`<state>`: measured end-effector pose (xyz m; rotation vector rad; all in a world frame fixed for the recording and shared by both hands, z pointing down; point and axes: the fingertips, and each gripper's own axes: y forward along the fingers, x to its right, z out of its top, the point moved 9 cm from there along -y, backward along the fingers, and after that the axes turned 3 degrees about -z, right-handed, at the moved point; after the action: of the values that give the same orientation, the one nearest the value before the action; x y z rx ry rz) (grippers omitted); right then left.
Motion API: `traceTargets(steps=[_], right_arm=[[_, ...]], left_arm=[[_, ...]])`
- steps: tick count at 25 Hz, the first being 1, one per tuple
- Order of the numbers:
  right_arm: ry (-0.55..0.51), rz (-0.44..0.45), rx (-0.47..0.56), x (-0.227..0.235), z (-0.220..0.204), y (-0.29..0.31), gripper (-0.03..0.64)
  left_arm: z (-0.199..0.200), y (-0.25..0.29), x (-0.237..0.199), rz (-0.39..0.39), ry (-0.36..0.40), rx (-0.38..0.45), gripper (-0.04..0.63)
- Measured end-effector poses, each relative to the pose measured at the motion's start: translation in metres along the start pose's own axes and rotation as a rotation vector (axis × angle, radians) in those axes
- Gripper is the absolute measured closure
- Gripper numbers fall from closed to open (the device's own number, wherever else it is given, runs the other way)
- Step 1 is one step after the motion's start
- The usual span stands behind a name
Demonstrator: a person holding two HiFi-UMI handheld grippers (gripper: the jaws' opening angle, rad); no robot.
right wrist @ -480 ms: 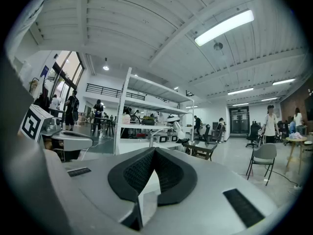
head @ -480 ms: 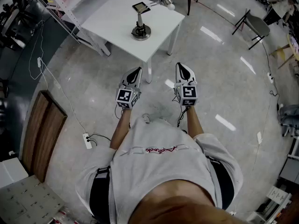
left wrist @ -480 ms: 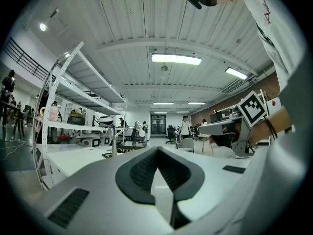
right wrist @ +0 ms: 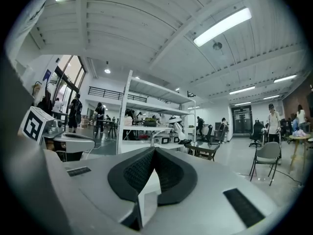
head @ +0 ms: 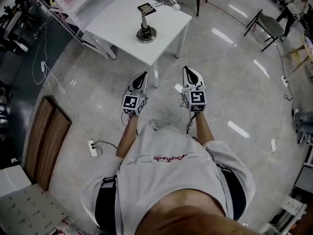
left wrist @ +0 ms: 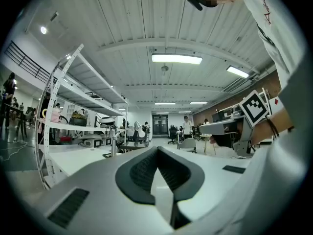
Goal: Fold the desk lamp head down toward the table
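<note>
My left gripper (head: 143, 75) and right gripper (head: 188, 71) are held level side by side in front of my waist. Both point toward the white table (head: 120, 19). Each pair of jaws is closed tip to tip with nothing between the ribbed black pads, as the left gripper view (left wrist: 156, 153) and the right gripper view (right wrist: 154, 153) show.

Each tool carries a cube of black-and-white square markers. The right gripper's cube (left wrist: 255, 107) shows at the edge of the left gripper view. The left gripper's cube (right wrist: 37, 124) shows at the edge of the right gripper view.

My white T-shirt (head: 166, 175) bears a line of red script across the chest. It is too small to read from the head view.

On the polished floor to my left lies a white power strip (head: 91, 148) with a thin cable trailing away. A wooden panel (head: 46, 141) lies beyond it.

The desk lamp (head: 145, 22) stands well ahead of both grippers. Its round base sits on the table on the side nearer me. Its dark square head (head: 146, 8) is raised above the stem. Neither gripper touches it.

Farther off are a metal shelving rack (head: 63, 6) on the left and a folding chair (head: 266, 27) on the right. People stand under strip lights deep in the hall.
</note>
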<state>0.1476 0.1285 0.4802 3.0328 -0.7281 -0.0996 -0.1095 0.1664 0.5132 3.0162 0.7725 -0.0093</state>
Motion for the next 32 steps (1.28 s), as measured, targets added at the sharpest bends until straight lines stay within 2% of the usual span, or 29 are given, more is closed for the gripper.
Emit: traceTargets(steps=[14,22,32], right_arm=[[0.017,0.035,0.013,0.023,-0.006,-0.017,0.615],[0.016,0.049,0.028,0.03,-0.009,-0.015,0.615],[-0.007,0.053,0.034,0.038,-0.011,0.002,0.615]], left_arm=[[-0.011,0.009,0.046,0.003,0.0,-0.03,0.569],[-0.013,0.017,0.053,0.017,0.011,-0.026,0.569],[-0.015,0.038,0.04,0.023,0.015,-0.003,0.569]])
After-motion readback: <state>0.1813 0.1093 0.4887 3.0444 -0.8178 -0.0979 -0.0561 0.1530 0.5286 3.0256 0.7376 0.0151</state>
